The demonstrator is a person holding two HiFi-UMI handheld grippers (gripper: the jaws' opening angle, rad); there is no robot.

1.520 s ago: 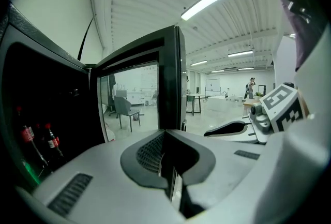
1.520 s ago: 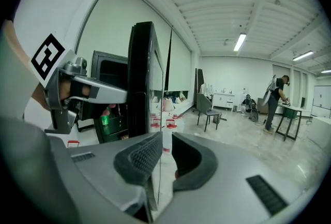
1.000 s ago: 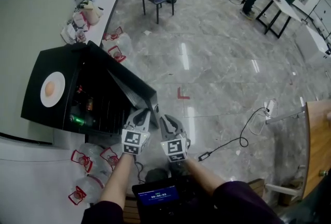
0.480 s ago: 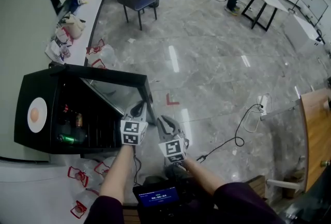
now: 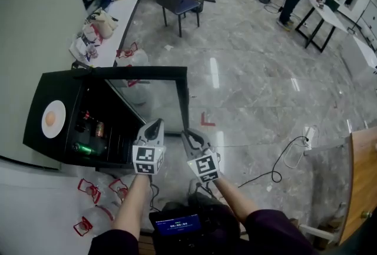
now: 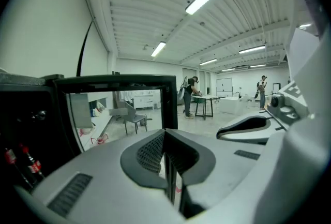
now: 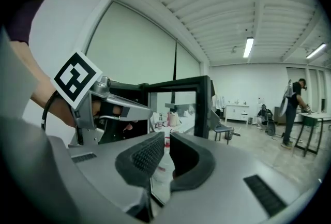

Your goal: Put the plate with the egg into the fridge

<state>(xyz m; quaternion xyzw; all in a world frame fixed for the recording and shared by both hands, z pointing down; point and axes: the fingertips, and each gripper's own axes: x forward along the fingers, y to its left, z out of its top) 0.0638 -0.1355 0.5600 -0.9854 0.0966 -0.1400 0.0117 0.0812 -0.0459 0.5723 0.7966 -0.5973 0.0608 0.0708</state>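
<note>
With the glass door [image 5: 156, 98] of the small black fridge [image 5: 56, 86] swung open to receive it, the round white plate [image 5: 57, 130] bearing the brown egg [image 5: 50, 119] sits on the fridge's top, while before the fridge the left gripper [image 5: 154, 127] is empty with fingers pressed together and the right gripper [image 5: 190, 136], also empty, has fingers just closing to a slit.

The plate [image 5: 56, 131] with the egg [image 5: 50, 119] sat atop the fridge [image 5: 63, 86] (its door [image 5: 158, 100] swung open), bottles [image 5: 89, 118] inside.
</note>
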